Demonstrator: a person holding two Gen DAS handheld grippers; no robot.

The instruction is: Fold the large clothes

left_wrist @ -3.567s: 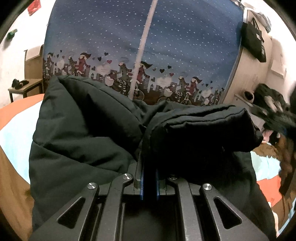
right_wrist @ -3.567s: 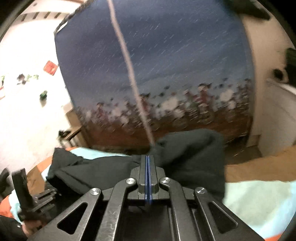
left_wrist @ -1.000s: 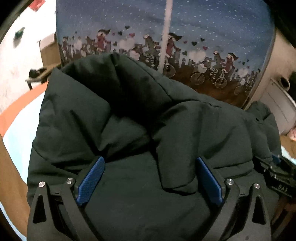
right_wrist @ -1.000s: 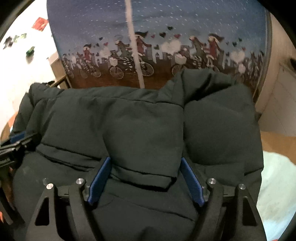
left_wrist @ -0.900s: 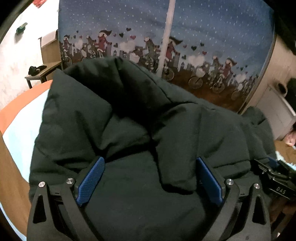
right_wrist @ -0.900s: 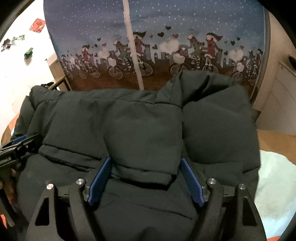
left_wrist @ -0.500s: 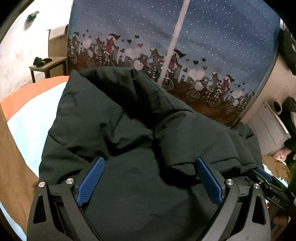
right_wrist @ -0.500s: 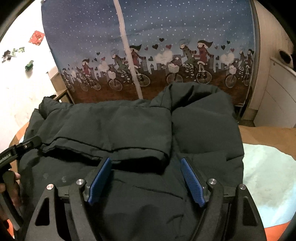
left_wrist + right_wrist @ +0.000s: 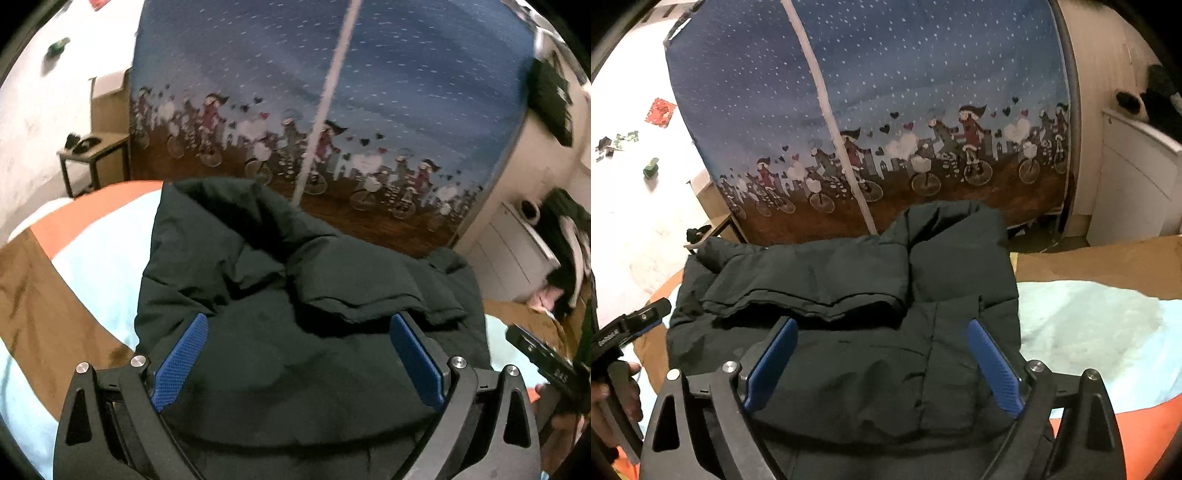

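**Fold laid, both grippers clear**

Jacket (image 9: 871,332) lies folded on the bed (image 9: 1089,325), in front of the printed wardrobe (image 9: 886,110). Sleeves are tucked across the top, so the bulk stacks in the middle and the bundle looks compact.

Left gripper (image 9: 299,354): jaws wide apart, nothing clamped, hovering over the near edge. Right gripper (image 9: 882,362): jaws have just been opening, now spread wide; fabric shows between the pads (image 9: 993,369) but I don't see them pressing it.

Left view is motion-blurred, so contact there is hard to rule out. I read this as release after a fold.
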